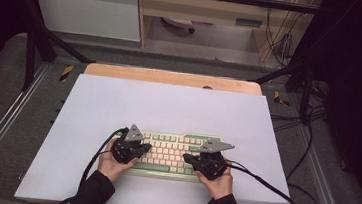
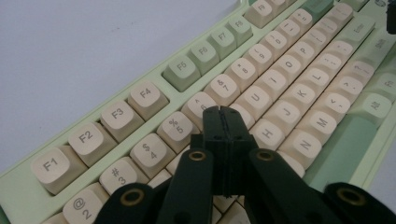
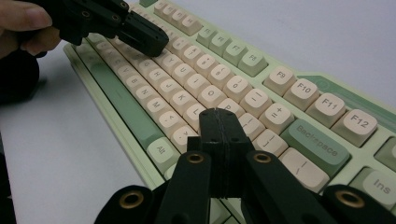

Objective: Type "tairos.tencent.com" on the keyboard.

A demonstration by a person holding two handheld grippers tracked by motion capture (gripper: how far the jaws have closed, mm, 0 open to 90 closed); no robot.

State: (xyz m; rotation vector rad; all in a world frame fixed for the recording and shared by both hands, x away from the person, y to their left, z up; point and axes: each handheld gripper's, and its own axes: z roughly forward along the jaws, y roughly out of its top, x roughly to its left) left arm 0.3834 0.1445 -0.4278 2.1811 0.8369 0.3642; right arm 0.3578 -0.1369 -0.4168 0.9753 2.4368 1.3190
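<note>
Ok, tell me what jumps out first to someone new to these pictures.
A pale green keyboard with cream keys lies near the front of the white tabletop. The left gripper hangs with shut fingers over its letter keys by the number row. The right gripper, also shut, hangs over the keys near Backspace.

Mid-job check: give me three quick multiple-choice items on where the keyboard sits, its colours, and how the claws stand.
1. The keyboard lies on:
A. a white sheet
B. bare wood
C. the floor

2. Its case is:
A. black
B. pale green
C. red

3. The left claw and right claw stand:
A. wide open
B. shut on a cable
C. shut, nothing between them

Answers:
1 A, the white sheet spreads round it in the high view.
2 B, green frame under cream keys.
3 C, each gripper view shows the jaws pressed together above the keys.
</note>
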